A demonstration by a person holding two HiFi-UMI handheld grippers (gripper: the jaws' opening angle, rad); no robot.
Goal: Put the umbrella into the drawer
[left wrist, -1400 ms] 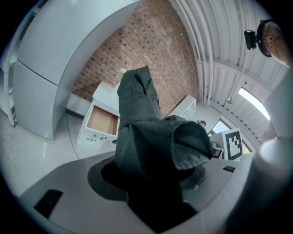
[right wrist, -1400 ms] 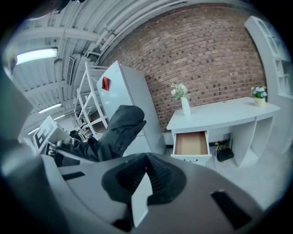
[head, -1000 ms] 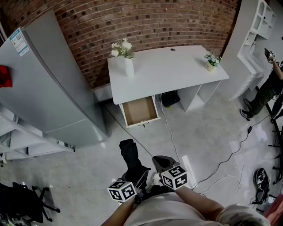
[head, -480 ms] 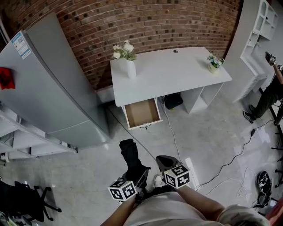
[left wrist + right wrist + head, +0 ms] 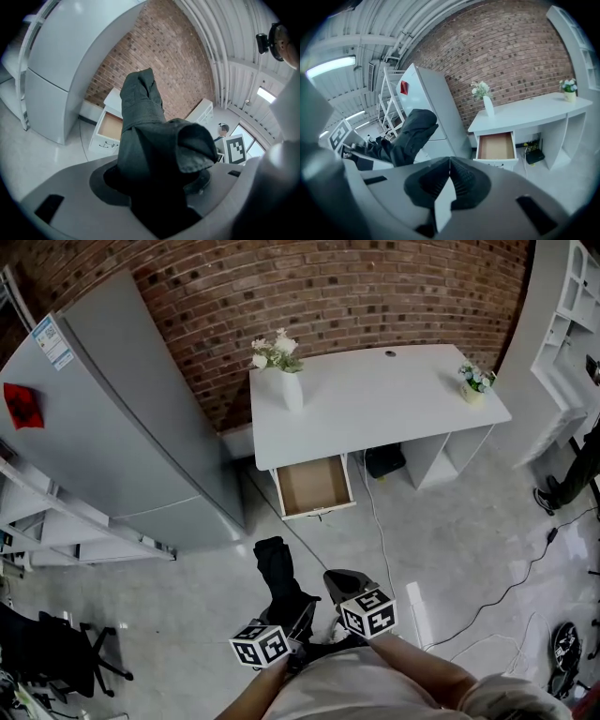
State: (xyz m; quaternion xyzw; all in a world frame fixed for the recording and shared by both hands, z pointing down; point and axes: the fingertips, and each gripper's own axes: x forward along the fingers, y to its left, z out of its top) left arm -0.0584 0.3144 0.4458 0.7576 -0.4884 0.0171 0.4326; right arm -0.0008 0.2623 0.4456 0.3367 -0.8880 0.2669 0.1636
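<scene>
Because the umbrella (image 5: 140, 112) looks soft and light, the left gripper (image 5: 154, 185) pinches its bunched middle, while the right gripper (image 5: 449, 177) has its fingers pressed together.

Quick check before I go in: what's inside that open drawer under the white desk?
The drawer shows only its bare brown bottom; nothing lies in the visible part. Its rear runs under the desk top, so that part is covered.

- White bench (image 5: 394, 413) (drawer (image 5: 316, 486) pulled open beneath), bearing a flower vase (image 5: 292, 392) and a small potted plant (image 5: 473, 390).
- Grey floor (image 5: 450, 521), crossed by cables (image 5: 377, 517).
</scene>
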